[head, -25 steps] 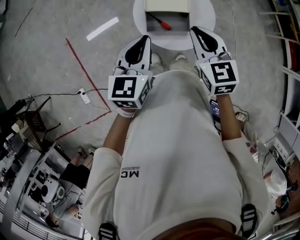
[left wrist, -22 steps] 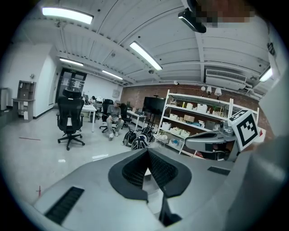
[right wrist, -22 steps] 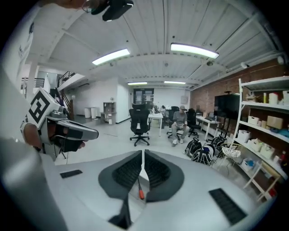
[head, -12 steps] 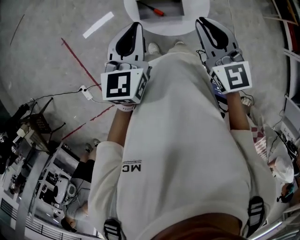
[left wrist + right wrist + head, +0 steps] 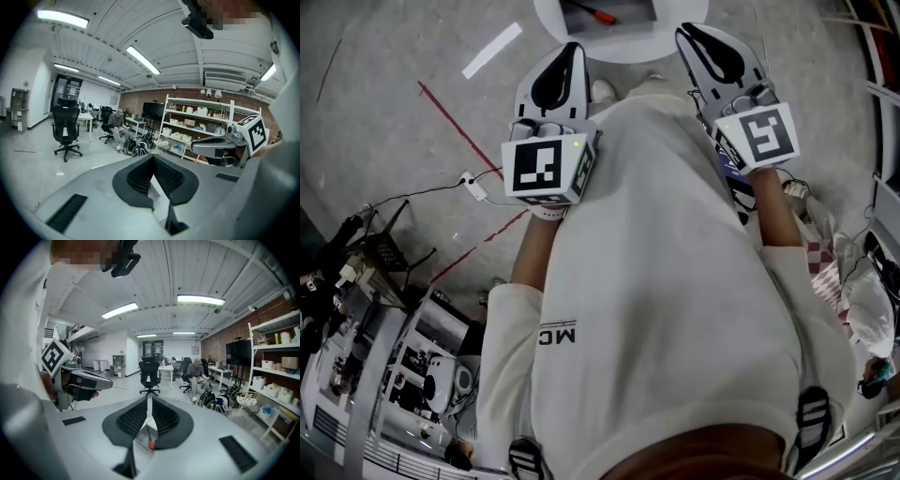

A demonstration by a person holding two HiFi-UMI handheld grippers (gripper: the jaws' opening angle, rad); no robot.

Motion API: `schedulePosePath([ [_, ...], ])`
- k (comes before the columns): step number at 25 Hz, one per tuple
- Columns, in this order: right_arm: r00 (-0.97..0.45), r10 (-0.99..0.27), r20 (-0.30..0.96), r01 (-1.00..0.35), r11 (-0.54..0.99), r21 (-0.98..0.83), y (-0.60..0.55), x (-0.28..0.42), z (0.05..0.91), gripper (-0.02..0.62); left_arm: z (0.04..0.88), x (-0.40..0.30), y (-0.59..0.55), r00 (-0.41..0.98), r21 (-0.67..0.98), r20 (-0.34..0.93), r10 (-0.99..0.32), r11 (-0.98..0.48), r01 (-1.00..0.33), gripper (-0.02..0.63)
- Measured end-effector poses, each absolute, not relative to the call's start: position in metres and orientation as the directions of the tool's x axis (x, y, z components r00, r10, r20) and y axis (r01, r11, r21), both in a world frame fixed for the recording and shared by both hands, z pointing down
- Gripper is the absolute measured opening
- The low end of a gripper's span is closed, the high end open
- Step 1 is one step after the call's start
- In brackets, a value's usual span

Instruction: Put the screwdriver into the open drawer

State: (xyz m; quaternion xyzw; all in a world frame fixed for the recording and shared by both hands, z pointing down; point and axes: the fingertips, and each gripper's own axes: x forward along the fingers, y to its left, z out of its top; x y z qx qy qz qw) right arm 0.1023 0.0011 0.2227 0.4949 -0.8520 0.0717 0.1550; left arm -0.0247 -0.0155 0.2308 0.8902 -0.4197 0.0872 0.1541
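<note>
Looks like the job's basically done here: the screwdriver (image 5: 589, 12) is lying loose inside the open drawer (image 5: 630, 9) at the round white table (image 5: 609, 47), out ahead of both sets of jaw tips and well apart from them. The left gripper (image 5: 570, 52) and right gripper (image 5: 692, 36) each have their jaws closed together on nothing. They're held side by side close to the person's chest, which I'd guess is just a resting pose since there's nothing to carry.
</note>
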Motion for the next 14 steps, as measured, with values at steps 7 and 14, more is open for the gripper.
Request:
schedulePosePath([
  [7, -0.491, -0.802, 0.34, -0.85, 0.526, 0.013, -0.003, 0.096, 0.223, 0.077, 0.231, -0.018, -0.016, 0.649, 0.199, 0.289, -0.704, -0.618, -0.76, 0.009],
  [14, -0.468, -0.803, 0.369, -0.862, 0.507, 0.01, -0.001, 0.097, 0.225, 0.077, 0.229, -0.014, -0.014, 0.656, 0.198, 0.285, -0.699, -0.626, -0.754, 0.009],
])
